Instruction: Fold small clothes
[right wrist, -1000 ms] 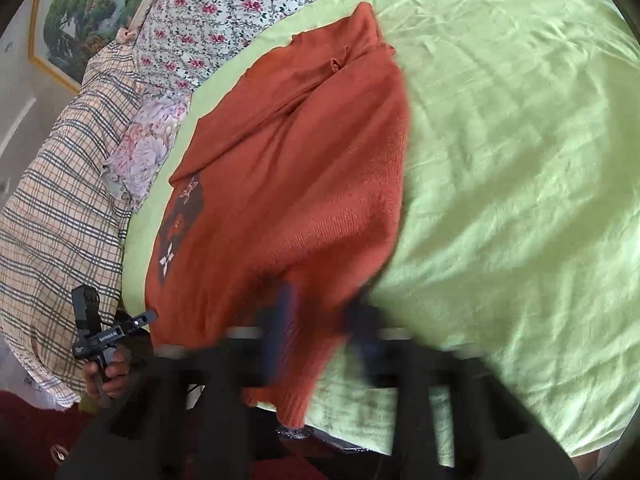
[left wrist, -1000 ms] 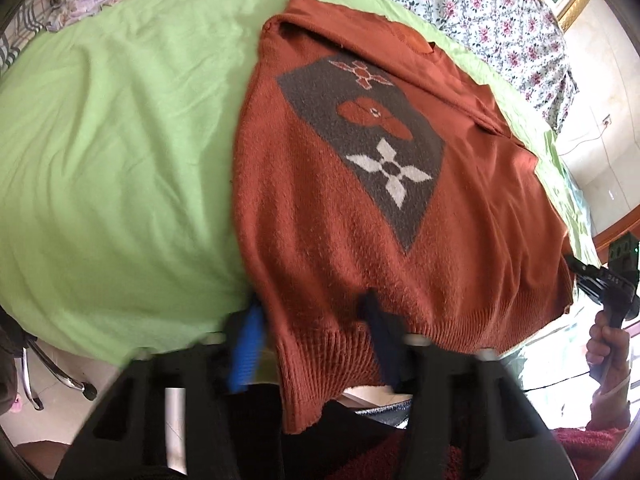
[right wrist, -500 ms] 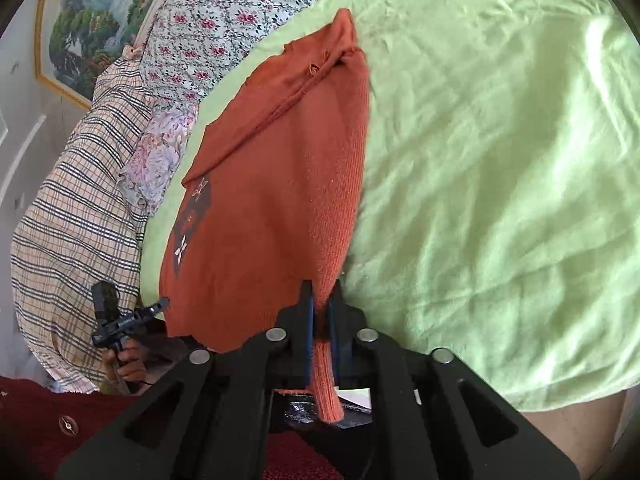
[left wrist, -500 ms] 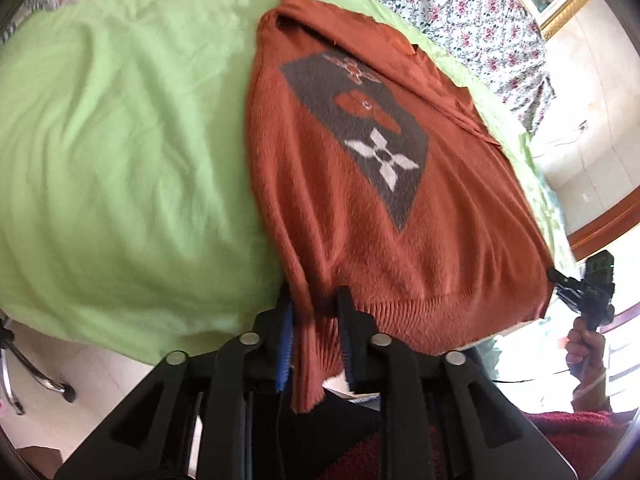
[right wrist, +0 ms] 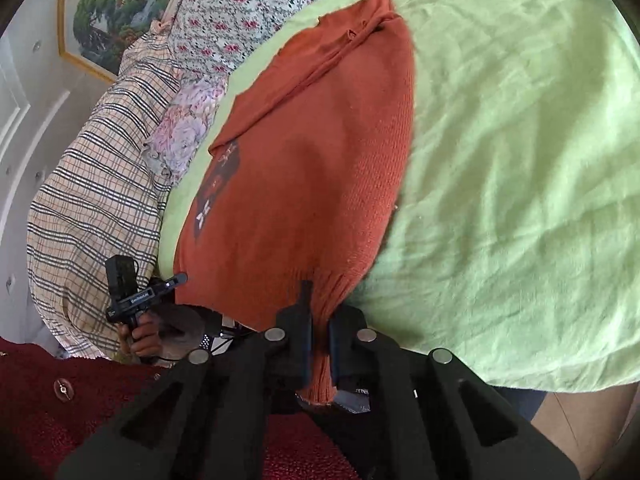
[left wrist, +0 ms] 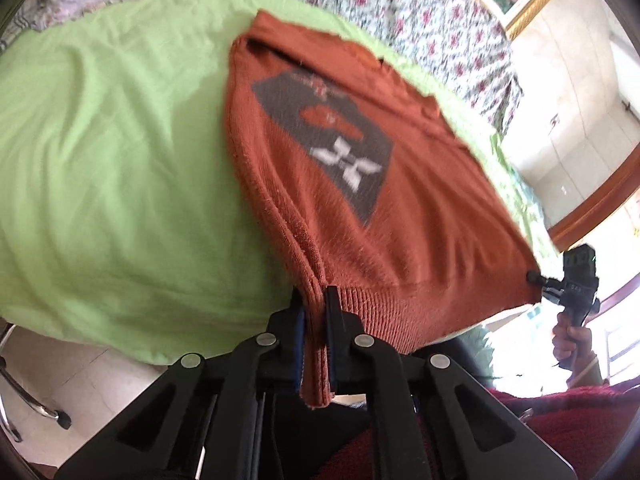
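Both our jaws are clamped on the ribbed hem of the rust sweater (left wrist: 420,216): left gripper (left wrist: 316,304) at one corner, right gripper (right wrist: 318,316) at the other. The sweater lies spread on the green sheet (left wrist: 112,168), its hem lifted off the sheet's near edge.

One line of white lettering stands on the black body of the left gripper (right wrist: 176,280), just below its camera block; it is too small and blurred to read. No other text, number or sign is legible.
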The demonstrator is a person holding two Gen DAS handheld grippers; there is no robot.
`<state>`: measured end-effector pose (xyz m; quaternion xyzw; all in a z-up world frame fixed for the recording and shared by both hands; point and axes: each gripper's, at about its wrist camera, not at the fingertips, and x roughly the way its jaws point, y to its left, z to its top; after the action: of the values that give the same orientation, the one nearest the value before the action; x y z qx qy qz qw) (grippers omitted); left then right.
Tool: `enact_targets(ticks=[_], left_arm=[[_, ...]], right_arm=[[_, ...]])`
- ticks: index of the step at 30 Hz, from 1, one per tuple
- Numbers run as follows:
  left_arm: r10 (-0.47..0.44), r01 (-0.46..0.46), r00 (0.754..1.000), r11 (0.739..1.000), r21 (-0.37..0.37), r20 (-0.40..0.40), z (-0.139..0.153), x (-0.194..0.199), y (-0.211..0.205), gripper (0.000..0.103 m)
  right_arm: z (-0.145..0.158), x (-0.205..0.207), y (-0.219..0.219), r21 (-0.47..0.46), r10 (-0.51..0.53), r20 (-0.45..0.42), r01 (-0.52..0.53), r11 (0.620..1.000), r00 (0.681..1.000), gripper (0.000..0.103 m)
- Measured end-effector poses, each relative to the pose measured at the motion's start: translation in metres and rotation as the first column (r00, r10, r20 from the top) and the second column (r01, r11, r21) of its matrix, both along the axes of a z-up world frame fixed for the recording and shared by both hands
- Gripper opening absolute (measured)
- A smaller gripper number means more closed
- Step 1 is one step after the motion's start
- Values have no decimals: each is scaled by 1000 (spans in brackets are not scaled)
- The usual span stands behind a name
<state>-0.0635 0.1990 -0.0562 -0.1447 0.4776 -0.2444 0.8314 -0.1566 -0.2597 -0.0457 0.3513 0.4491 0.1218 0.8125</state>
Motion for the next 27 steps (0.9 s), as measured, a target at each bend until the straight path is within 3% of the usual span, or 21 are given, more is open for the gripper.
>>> enact_targets(ticks=[9, 12, 15, 21, 26, 27], left_arm=[[70, -59, 989, 994, -89, 131, 58, 17, -1, 5], [93, -74, 979, 991, -107, 183, 80, 36, 1, 5], [128, -101, 964, 987, -124, 235, 97, 68, 0, 5], [194, -165, 938, 979, -120, 288, 117, 163, -13, 4], [205, -189, 936, 979, -82, 287, 120, 247, -35, 4], [207, -194, 937, 978, -73, 281, 119, 261, -40, 4]], right_arm=[[41, 6, -13, 40, -56, 129, 51, 998, 990, 7], [77, 25, -22, 32, -90, 235, 85, 996, 968, 7], [90, 40, -28, 33, -104, 274, 99, 995, 956, 7], [108, 120, -52, -14, -121, 335, 134, 991, 934, 7], [99, 206, -93, -58, -186, 305, 213, 975, 934, 7], [90, 240, -107, -64, -200, 284, 227, 972, 938, 7]])
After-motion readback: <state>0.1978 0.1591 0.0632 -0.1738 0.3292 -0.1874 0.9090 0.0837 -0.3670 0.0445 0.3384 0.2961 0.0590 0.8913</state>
